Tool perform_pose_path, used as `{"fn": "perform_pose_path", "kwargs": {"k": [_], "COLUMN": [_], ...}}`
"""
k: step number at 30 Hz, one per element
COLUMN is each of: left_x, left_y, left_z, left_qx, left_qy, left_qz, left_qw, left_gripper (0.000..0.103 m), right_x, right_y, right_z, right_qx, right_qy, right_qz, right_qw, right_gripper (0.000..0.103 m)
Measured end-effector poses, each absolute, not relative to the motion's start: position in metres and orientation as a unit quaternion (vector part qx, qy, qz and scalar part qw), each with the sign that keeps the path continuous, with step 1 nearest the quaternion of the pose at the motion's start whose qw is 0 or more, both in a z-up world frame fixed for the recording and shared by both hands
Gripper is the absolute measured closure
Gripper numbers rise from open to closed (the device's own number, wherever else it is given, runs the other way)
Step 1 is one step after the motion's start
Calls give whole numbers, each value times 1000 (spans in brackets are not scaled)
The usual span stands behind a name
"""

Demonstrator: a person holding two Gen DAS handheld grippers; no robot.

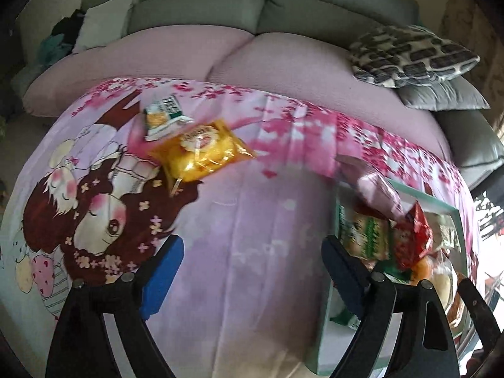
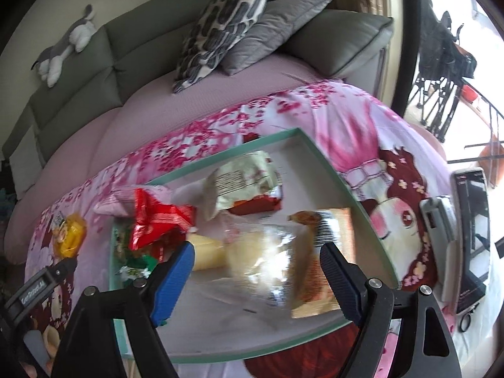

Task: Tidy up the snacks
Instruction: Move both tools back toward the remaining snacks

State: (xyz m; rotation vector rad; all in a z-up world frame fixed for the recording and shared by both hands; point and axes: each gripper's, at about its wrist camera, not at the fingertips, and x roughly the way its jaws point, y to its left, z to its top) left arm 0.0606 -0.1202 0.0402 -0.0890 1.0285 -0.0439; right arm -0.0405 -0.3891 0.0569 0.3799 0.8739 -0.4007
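Left tongs (image 1: 252, 286) and right tongs (image 2: 256, 275) gape empty; yellow snack packet (image 1: 198, 154) waits ahead, outside the teal tray (image 2: 327, 170) collecting snacks.

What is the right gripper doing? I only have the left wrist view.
Observer: The right gripper hangs open over the tray, its fingers pressing on nothing.
Operator: Is there room left in the tray?
Observer: Yes, its floor is bare at the far right corner.
Operator: Anything beside the tray on that side?
Observer: A phone sits on the cloth, right of the tray.
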Motion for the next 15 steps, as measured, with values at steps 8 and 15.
{"fn": "perform_pose_path", "kwargs": {"k": [8,15], "left_x": [66,70], "left_y": [-104,-91], "left_z": [38,42], "left_qx": [-54,-67], "left_qy": [489,486], "left_qz": [6,10], "left_qw": [871,871], "left_gripper": [6,6], "right_x": [-35,-29], "right_y": [-377,-368], "right_z": [55,55], "right_qx": [179,186], "right_qy": [410,409], "right_qz": [-176,-164], "right_qw": [877,878], "right_gripper": [0,0]}}
